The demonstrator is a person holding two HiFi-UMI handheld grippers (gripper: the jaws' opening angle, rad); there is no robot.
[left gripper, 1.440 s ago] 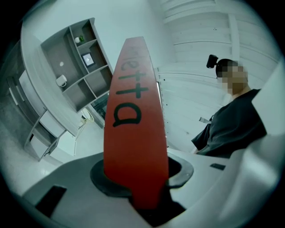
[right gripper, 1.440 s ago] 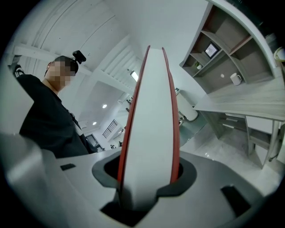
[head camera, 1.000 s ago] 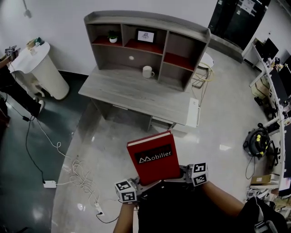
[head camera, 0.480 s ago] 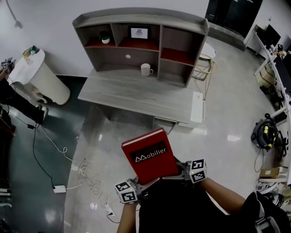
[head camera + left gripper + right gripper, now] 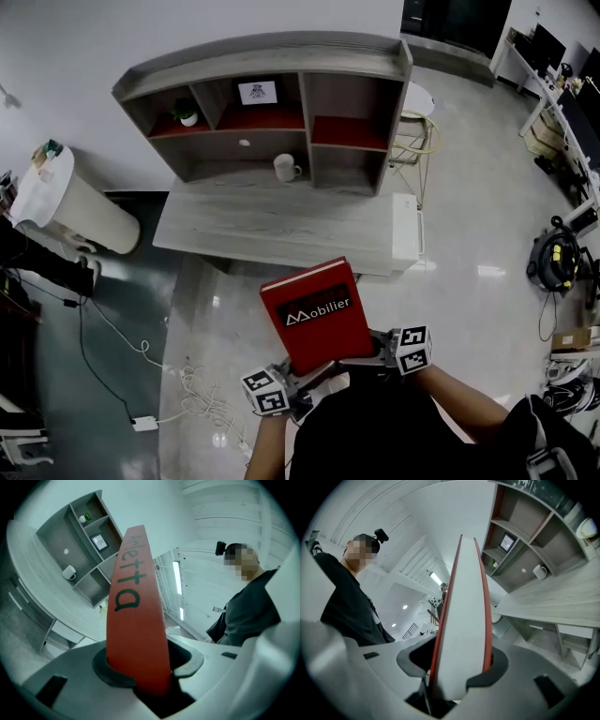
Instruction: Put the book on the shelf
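Gripping the red book (image 5: 316, 314) from opposite sides, the two grippers carry it in the air with its black-labelled cover facing up. The left gripper (image 5: 140, 670) has its jaws clamped on the spine, whose red face with dark lettering rises straight out from between them. The right gripper (image 5: 459, 670) has its jaws clamped on the open edge, with the white page block and both red covers wedged between them. Beyond both pairs of jaws, well apart from the book, stands the grey shelf (image 5: 272, 66) on a wooden desk (image 5: 272, 230). A white mug (image 5: 284, 167) sits in its lower middle bay, a small plant (image 5: 187, 117) in the upper left one, and a framed picture (image 5: 256, 92) beside that.
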